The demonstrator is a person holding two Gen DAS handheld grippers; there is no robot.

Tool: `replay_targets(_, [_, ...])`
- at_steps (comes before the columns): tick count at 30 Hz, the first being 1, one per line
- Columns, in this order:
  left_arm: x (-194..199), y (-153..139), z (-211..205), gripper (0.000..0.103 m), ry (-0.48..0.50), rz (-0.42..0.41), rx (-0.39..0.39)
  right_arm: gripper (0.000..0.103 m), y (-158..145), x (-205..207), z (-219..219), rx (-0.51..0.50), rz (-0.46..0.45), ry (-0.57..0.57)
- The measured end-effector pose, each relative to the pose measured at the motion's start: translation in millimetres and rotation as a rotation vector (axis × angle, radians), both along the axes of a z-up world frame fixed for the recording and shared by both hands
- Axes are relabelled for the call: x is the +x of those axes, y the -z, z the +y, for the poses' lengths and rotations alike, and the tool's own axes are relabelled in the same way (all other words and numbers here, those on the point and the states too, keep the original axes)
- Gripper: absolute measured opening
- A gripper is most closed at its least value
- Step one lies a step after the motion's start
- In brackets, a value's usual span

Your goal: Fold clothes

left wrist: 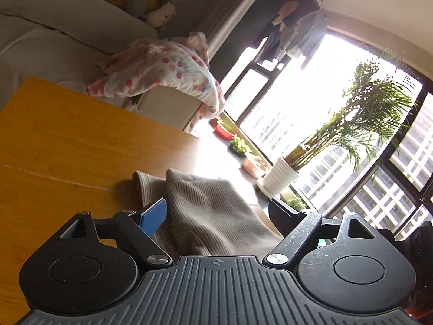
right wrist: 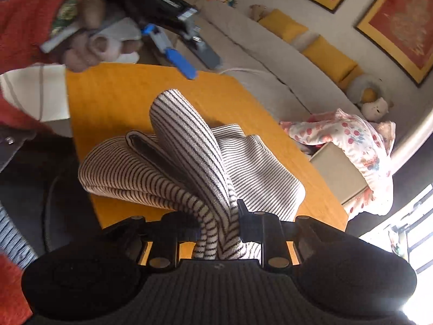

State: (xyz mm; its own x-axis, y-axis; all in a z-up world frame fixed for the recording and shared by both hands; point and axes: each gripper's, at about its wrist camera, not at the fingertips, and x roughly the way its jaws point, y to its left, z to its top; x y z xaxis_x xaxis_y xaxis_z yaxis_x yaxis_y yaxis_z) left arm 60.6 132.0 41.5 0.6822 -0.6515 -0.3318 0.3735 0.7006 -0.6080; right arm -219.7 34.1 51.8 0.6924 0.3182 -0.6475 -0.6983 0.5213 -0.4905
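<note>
A black-and-white striped garment [right wrist: 189, 157] lies bunched on the orange wooden table [right wrist: 113, 94]. One fold arches up toward the camera. My right gripper [right wrist: 219, 218] is shut on a thick bundle of this cloth at the near table edge. My left gripper [right wrist: 204, 69], held by a hand [right wrist: 89, 46] in a red sleeve, hovers open over the far edge, clear of the cloth. In the left wrist view the left gripper [left wrist: 216, 205] is wide open, its blue pad [left wrist: 153, 218] beside the striped garment [left wrist: 211, 211] on the table [left wrist: 67, 140], gripping nothing.
A beige sofa [right wrist: 270, 62] with yellow cushions [right wrist: 327, 54] and plush toys [right wrist: 374, 105] runs behind the table. A flowered blanket [right wrist: 351, 140] drapes over a box [right wrist: 338, 173] at the table's right. A potted palm [left wrist: 281, 176] stands by the bright window [left wrist: 297, 103].
</note>
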Motion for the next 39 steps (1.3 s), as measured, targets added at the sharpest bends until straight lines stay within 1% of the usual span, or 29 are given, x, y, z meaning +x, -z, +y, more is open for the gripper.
replay_targets(2, [19.7, 7.9, -11.2, 0.078, 0.056, 0.013, -0.024, 0.022, -21.0, -6.2, -3.9, -0.015, 0.029, -0.018])
replay_targets(4, [41.8, 19.4, -27.1, 0.077, 0.124, 0.042, -0.049, 0.022, -42.9, -8.8, -5.2, -0.016, 0.055, -0.038])
replay_targets(6, [64.5, 34.9, -41.8, 0.077, 0.179, 0.098, -0.063, 0.022, -57.4, -3.6, -4.4, -0.023, 0.076, -0.07])
replay_targets(7, [77.2, 46.1, -49.1, 0.077, 0.195, 0.15, -0.056, 0.023, -60.4, 1.5, -3.5, -0.033, 0.083, -0.087])
replay_targets(9, [96.8, 69.2, -56.4, 0.075, 0.196, 0.258, -0.029, 0.023, -60.3, 12.5, -2.2, -0.055, 0.103, -0.115])
replay_targets(10, [103.7, 78.2, -54.5, 0.072, 0.199, 0.279, -0.045, 0.023, -57.3, 21.7, -1.7, -0.066, 0.119, -0.129])
replay_targets(11, [108.8, 83.7, -48.4, 0.071, 0.204, 0.292, -0.088, 0.024, -52.0, 34.4, -1.3, -0.075, 0.138, -0.144])
replay_targets(13, [114.4, 93.0, -34.2, 0.068, 0.206, 0.351, -0.177, 0.026, -39.6, 61.9, -1.0, -0.084, 0.178, -0.169])
replay_targets(15, [115.4, 99.2, -20.9, 0.067, 0.194, 0.381, -0.238, 0.031, -22.4, 95.9, -2.0, -0.064, 0.22, -0.184])
replay_targets(16, [114.4, 98.9, -14.0, 0.073, 0.177, 0.378, -0.241, 0.035, -14.5, 112.5, -2.5, -0.046, 0.241, -0.181])
replay_targets(18, [110.0, 92.2, -0.6, 0.075, 0.132, 0.343, -0.198, 0.042, 1.4, 143.2, -4.6, 0.004, 0.282, -0.156])
replay_targets(19, [106.1, 85.9, 5.1, 0.076, 0.112, 0.316, -0.162, 0.051, 11.1, 156.2, -7.1, 0.027, 0.305, -0.141])
replay_targets(20, [100.4, 78.5, 11.3, 0.081, 0.1, 0.283, -0.138, 0.057, 18.2, 166.7, -10.4, 0.059, 0.324, -0.124])
replay_targets(21, [93.8, 71.0, 17.0, 0.095, 0.097, 0.249, -0.134, 0.06, 23.1, 175.1, -14.4, 0.098, 0.34, -0.105])
replay_targets(22, [85.8, 61.2, 21.2, 0.097, 0.095, 0.21, -0.129, 0.066, 25.9, 181.7, -19.2, 0.141, 0.352, -0.083])
replay_targets(23, [77.9, 51.6, 21.8, 0.097, 0.102, 0.171, -0.113, 0.07, 26.7, 184.4, -23.9, 0.174, 0.357, -0.059])
replay_targets(26, [58.2, 29.0, 16.7, 0.101, 0.146, 0.068, -0.051, 0.077, 27.3, 180.8, -35.7, 0.238, 0.343, 0.013])
replay_targets(28, [45.6, 15.9, 10.4, 0.103, 0.185, 0.008, -0.006, 0.078, 26.7, 175.5, -43.6, 0.281, 0.33, 0.068])
replay_targets(29, [41.2, 13.9, 2.2, 0.103, 0.213, -0.003, 0.026, 0.078, 25.0, 172.1, -47.9, 0.308, 0.324, 0.094])
replay_targets(31, [34.9, 15.2, -16.6, 0.103, 0.254, -0.014, 0.105, 0.077, 20.1, 162.1, -56.4, 0.366, 0.312, 0.136])
replay_targets(33, [34.2, 24.7, -33.9, 0.103, 0.266, 0.0, 0.181, 0.06, 19.6, 160.8, -63.8, 0.426, 0.297, 0.177])
replay_targets(34, [34.9, 31.4, -39.0, 0.103, 0.261, 0.015, 0.203, 0.045, 19.9, 161.4, -67.3, 0.457, 0.289, 0.198])
replay_targets(35, [36.6, 37.6, -43.0, 0.103, 0.252, 0.034, 0.214, 0.033, 20.3, 162.0, -70.8, 0.487, 0.281, 0.218])
replay_targets(36, [38.5, 41.3, -44.4, 0.102, 0.24, 0.046, 0.214, 0.027, 20.7, 162.6, -74.3, 0.518, 0.273, 0.239])
replay_targets(37, [39.7, 43.1, -44.4, 0.094, 0.228, 0.049, 0.211, 0.023, 21.0, 163.2, -77.8, 0.549, 0.265, 0.26])
replay_targets(39, [44.6, 38.2, -44.2, 0.081, 0.197, 0.029, 0.222, 0.021, 21.8, 164.5, -84.9, 0.61, 0.249, 0.301])
